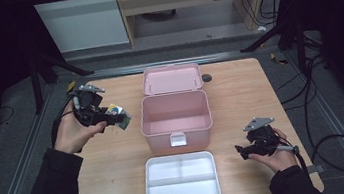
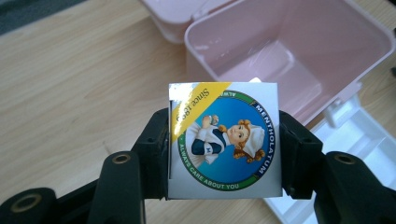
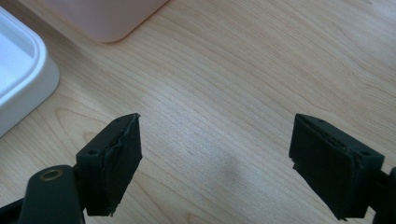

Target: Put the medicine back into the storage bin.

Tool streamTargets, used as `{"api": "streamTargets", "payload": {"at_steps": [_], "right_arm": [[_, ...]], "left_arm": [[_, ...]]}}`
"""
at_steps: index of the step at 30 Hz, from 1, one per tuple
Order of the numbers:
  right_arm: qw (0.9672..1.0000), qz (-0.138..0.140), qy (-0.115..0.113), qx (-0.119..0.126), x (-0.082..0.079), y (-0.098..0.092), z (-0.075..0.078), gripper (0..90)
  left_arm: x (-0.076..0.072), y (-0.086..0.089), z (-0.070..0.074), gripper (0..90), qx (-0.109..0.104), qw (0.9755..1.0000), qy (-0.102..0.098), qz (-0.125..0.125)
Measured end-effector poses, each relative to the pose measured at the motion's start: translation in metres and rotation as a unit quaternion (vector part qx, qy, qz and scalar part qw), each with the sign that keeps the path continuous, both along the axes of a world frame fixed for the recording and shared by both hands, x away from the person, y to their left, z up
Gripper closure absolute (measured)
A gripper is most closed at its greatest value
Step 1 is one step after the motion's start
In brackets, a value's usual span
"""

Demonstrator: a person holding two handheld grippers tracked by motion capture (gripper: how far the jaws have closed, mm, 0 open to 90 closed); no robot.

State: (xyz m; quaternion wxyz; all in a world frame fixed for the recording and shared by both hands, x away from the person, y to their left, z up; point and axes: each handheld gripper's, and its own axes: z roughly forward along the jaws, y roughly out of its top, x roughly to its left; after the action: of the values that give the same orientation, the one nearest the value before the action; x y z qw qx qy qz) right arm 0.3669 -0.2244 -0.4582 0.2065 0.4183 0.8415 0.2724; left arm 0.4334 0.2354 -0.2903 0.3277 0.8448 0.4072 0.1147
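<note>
1. The left gripper [image 1: 118,118] is sitting up over the left side of the light wooden counter [image 1: 107,156], held in the person's left hand [image 1: 75,132], and its fingers [image 2: 156,154] are clamping a small square white carton with a round blue Mentholatum label [image 2: 224,147] from both sides.
2. That carton is hanging in the air just left of the open pink plastic storage box [image 1: 176,118], not touching it. In the left gripper view the box's bare inside is showing right behind the carton.
3. The box's pink lid [image 1: 171,79] is lying flipped back behind it, and its white latch [image 1: 178,139] is facing the person.
4. A white 3-compartment plastic tray [image 1: 181,180] is sitting on the counter just in front of the box.
5. The right gripper [image 1: 240,150] is hovering low on the right side, in the right hand [image 1: 281,155], with its fingers [image 3: 112,163] standing wide apart over bare wood and nothing between them.
</note>
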Motion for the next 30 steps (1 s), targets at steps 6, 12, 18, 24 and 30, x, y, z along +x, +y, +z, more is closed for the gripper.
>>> {"api": "streamTargets", "payload": {"at_steps": [6,12,18,24,30], "right_arm": [[1.0000,0.001,0.000,-0.001,0.000,0.001,0.000,17.1],[1.0000,0.001,0.000,-0.001,0.000,0.000,-0.001,17.2],[1.0000,0.003,0.003,-0.004,0.000,0.001,-0.002,17.1],[1.0000,0.005,0.004,-0.005,0.000,0.001,-0.003,17.1],[1.0000,0.005,0.005,-0.006,0.001,0.002,-0.004,17.1]], "left_arm": [[0.010,-0.025,0.010,45.3,-0.004,0.9998,-0.007,-0.018],[0.019,-0.050,0.011,45.3,-0.003,0.9991,-0.014,-0.039],[0.026,-0.074,0.007,45.3,0.001,0.9976,-0.013,-0.067],[0.035,-0.088,-0.006,45.3,0.000,0.9968,-0.014,-0.079],[0.041,-0.098,-0.021,45.1,0.009,0.9950,-0.007,-0.099]]}}
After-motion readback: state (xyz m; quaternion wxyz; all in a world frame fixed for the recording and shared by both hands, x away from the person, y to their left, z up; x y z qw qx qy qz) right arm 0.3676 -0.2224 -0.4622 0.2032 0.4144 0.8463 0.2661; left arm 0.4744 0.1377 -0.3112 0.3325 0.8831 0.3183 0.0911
